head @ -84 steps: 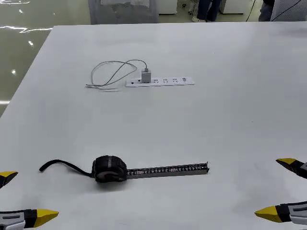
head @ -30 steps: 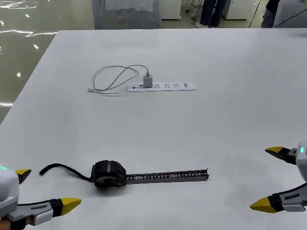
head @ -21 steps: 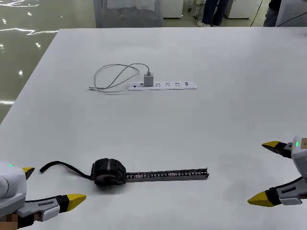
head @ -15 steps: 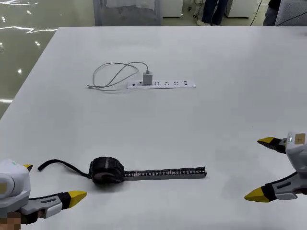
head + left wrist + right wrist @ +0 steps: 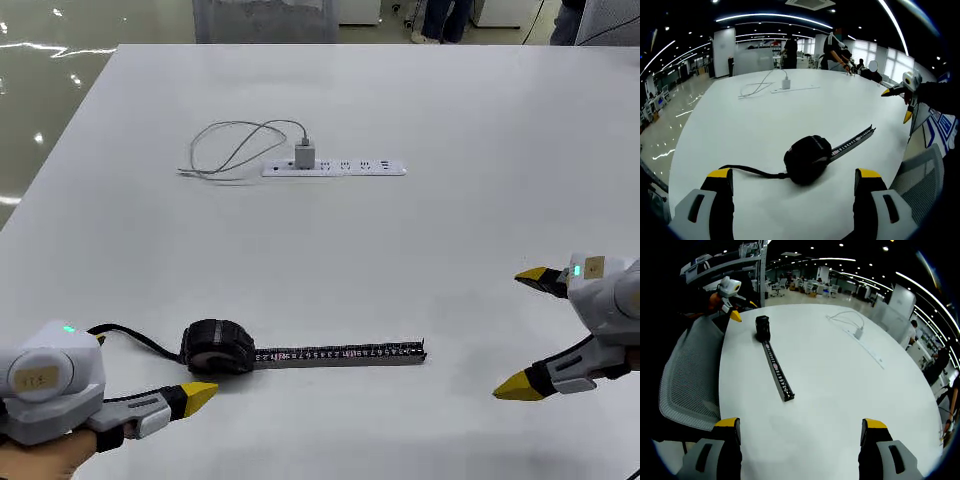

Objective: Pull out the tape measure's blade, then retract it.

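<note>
A black tape measure [image 5: 217, 347] lies on the white table [image 5: 400, 240], with its blade [image 5: 340, 353] pulled out to the right and flat on the top. A black strap [image 5: 135, 333] trails off to its left. My left gripper [image 5: 148, 367] is open just in front of the case, which sits ahead of the jaws in the left gripper view [image 5: 807, 157], apart from both. My right gripper [image 5: 520, 330] hangs open to the right of the blade's end hook [image 5: 789, 396], holding nothing.
A white power strip [image 5: 335, 167] with a plugged charger and a looped grey cable [image 5: 235, 148] lies further back on the table. A grey mesh chair [image 5: 687, 375] stands at the near edge. People stand beyond the far end of the table.
My left gripper has come forward and right, close to the tape measure's case. My right gripper has drifted left, towards the blade's end. Case and blade lie as before.
</note>
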`<state>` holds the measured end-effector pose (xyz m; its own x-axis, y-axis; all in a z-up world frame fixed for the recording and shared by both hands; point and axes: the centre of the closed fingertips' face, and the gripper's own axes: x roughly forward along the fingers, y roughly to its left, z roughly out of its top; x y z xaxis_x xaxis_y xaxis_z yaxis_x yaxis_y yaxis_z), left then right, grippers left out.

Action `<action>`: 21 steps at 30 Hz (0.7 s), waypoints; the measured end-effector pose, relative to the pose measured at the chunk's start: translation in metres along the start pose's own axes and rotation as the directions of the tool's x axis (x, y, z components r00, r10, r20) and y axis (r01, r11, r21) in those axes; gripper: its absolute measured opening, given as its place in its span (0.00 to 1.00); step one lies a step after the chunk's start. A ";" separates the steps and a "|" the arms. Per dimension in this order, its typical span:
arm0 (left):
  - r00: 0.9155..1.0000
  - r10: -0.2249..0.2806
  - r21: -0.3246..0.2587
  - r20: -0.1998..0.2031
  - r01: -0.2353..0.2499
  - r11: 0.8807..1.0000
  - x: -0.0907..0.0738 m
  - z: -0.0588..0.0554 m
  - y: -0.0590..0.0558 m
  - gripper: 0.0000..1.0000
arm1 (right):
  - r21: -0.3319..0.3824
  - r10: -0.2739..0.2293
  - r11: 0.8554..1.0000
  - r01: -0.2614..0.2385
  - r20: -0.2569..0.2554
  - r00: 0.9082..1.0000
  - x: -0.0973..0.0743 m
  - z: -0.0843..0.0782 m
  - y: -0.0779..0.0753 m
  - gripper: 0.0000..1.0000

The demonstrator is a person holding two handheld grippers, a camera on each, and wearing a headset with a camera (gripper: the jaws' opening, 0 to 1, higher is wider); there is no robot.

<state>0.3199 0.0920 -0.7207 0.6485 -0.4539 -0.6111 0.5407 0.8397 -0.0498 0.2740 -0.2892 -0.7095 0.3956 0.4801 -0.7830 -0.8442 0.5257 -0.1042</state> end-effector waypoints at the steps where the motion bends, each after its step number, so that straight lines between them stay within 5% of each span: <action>1: 1.000 0.007 0.004 0.001 -0.007 1.000 0.001 0.002 -0.001 0.99 | -0.003 0.001 1.000 -0.001 0.000 1.000 0.001 0.001 -0.001 0.99; 21: 1.000 -0.016 0.004 0.016 0.016 1.000 0.025 0.014 -0.024 0.99 | -0.073 0.051 0.996 -0.054 -0.044 0.998 0.019 0.015 -0.008 0.99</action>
<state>0.3308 0.0568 -0.7239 0.6482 -0.4718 -0.5977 0.5529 0.8313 -0.0567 0.2935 -0.2738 -0.7139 0.3356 0.4750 -0.8135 -0.8885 0.4464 -0.1059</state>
